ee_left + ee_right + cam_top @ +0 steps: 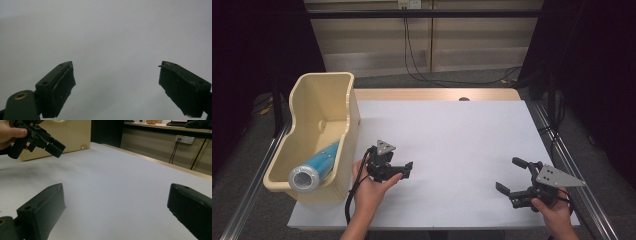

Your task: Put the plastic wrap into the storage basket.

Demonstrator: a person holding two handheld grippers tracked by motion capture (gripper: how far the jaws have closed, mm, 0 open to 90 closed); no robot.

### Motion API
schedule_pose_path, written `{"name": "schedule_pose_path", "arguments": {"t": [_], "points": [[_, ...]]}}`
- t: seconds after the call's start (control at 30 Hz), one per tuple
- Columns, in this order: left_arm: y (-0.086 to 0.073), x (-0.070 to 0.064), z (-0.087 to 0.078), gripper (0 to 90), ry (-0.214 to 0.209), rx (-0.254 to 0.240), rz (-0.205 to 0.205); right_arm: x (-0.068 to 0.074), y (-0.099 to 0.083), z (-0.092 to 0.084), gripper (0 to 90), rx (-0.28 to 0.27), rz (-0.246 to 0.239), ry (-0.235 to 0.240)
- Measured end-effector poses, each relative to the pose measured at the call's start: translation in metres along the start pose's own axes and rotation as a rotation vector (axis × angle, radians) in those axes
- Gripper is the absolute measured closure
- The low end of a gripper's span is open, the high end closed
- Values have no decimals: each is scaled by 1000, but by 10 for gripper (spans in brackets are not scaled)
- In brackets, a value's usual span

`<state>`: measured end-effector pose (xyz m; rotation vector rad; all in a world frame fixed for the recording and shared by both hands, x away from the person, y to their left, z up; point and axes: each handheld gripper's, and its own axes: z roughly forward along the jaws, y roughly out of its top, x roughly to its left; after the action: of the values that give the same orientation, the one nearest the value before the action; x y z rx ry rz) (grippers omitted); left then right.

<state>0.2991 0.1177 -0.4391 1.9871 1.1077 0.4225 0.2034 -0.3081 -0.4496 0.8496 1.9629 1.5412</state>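
Observation:
My left gripper (pixel 408 169) hangs low over the white table sheet (pixel 452 130), just right of the beige plastic bin (pixel 353 112). It is open, and in the left gripper view (pixel 117 85) only bare sheet lies between its jaws. My right gripper (pixel 511 175) rests near the table's front right corner, open and empty, its jaws wide apart over the sheet in the right gripper view (pixel 116 207). That view also has the left gripper (pixel 58 148) at upper left, held in a hand. A blue roll with a clear wrapped end (pixel 314 167) lies tilted inside the bin.
The bin (pixel 72 135) overhangs the table's left edge. A wooden strip (pixel 437 94) runs along the far edge, with cables (pixel 412 55) hanging behind it. Metal rails (pixel 562 150) flank both sides of the table.

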Motion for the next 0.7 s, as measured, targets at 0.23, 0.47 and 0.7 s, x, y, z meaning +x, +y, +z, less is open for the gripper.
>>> {"name": "schedule_pose_path", "arguments": {"t": [0.23, 0.47, 0.7], "points": [[-6, -3, -3, 118, 17, -97, 46, 0, 0, 0, 5, 0, 0, -3], [-9, -1, -8, 119, 22, -180, 56, 0, -1, 0, 5, 1, -2, -6], [-11, 1, -13, 119, 8, -250, 36, 1, -1, 0, 5, 3, -1, -4]]}}
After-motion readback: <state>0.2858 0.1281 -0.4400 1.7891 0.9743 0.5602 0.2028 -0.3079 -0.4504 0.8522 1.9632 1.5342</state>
